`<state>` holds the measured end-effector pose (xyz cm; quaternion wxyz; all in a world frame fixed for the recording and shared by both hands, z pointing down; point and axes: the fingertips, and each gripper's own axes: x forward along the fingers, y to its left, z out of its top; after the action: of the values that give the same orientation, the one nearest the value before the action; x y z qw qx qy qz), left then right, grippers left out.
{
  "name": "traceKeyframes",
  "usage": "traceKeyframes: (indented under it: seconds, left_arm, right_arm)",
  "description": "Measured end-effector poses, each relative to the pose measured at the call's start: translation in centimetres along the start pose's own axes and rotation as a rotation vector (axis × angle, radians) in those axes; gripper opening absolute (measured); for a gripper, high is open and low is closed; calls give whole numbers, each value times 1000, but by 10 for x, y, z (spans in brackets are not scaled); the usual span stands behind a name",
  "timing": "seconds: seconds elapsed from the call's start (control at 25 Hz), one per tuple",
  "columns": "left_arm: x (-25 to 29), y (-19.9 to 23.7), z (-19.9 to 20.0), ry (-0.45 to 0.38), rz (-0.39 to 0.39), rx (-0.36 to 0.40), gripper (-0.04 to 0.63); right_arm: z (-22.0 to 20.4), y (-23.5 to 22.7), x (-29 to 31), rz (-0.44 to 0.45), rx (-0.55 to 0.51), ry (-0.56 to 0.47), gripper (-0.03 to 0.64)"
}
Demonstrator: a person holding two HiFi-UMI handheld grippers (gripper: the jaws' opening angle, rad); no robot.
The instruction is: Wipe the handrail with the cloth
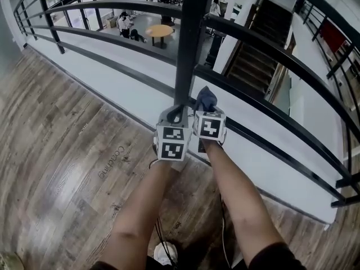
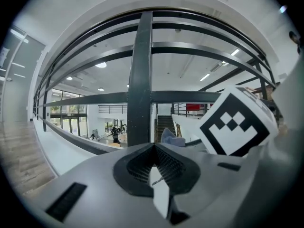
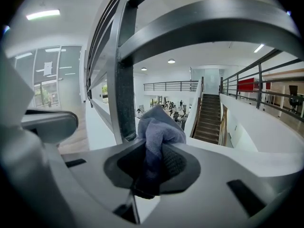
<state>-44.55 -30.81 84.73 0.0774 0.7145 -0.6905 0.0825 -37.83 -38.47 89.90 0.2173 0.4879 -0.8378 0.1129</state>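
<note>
Right gripper (image 3: 148, 151) clamped the cloth (image 3: 159, 125); left gripper (image 2: 155, 151) was closed, empty. The rail (image 3: 213, 18) lay just ahead of the fingertips, and wiping had seemingly not begun.

Pinches a bunched blue-grey cloth (image 3: 159, 127) between the fingers (image 3: 183, 165). Sits just right of the dark handrail post (image 3: 124, 103), with a staircase (image 3: 209, 122) far beyond.

Wood-plank floor (image 1: 62, 151). Atrium below: round table (image 1: 160, 31), dark staircase (image 1: 253, 61), white walls (image 3: 209, 75). Ceiling strip lights (image 3: 42, 14). Far glazing (image 2: 64, 122), possibly doors.
</note>
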Motion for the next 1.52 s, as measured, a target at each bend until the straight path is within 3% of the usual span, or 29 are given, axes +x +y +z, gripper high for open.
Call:
traceKeyframes:
  seconds: [0.44,0.6,0.84,1.08,1.28,1.52]
  left_arm:
    - [13,-63,16,-24,-62,49,2]
    - [19,-92,18,3,-114,-4,2]
    - [24,-127,12,42,-151,4,2]
    - [34,-159,16,60,-179,-93,2]
    - [38,-212,21,60,-236,-100,2]
    - [38,-282,17,80,-328,-35,2]
  right_arm:
    - [-21,-58,-42,-16,54,4,78]
    - [-31,-93,-62,-48,62,2,78]
    - [-51,-146,-92,-79,33,25,78]
    - [-71,-198,-127,-101,69,10,78]
    - [-86,-241,-157,-122,72,24,78]
    - [-109,-292,-192,-168,76,29,78]
